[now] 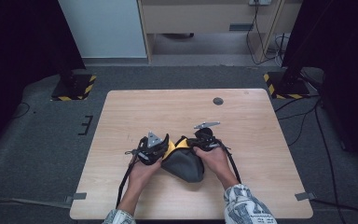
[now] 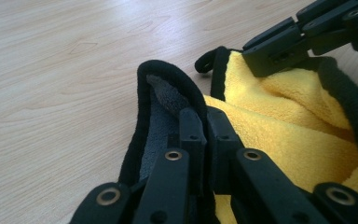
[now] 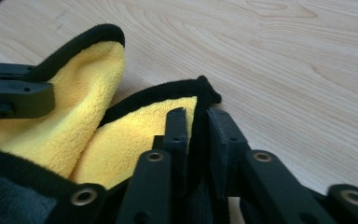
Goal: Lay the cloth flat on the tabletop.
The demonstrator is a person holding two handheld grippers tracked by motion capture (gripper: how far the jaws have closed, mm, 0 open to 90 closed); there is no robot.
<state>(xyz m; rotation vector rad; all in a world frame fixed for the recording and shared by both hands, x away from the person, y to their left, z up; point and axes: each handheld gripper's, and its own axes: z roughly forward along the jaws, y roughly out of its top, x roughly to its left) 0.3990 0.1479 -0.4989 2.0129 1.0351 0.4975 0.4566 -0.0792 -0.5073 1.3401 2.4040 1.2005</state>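
Microfibre cloth [image 1: 182, 162], grey outside, yellow inside: my left hand-held gripper [image 2: 200, 122] and right hand-held gripper [image 3: 196, 122] each clamp one black-bound edge, cloth slung between above the bench [image 1: 135, 112].

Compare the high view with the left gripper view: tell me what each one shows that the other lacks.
High view alone: the person's hands, patterned sleeves, the table's edges, grey floor and cables. Left gripper view alone: up close, the left gripper shut on the cloth's black-trimmed edge, grey side showing. Both: the yellow-and-grey cloth, the wooden table, and the right gripper at the cloth's other edge.
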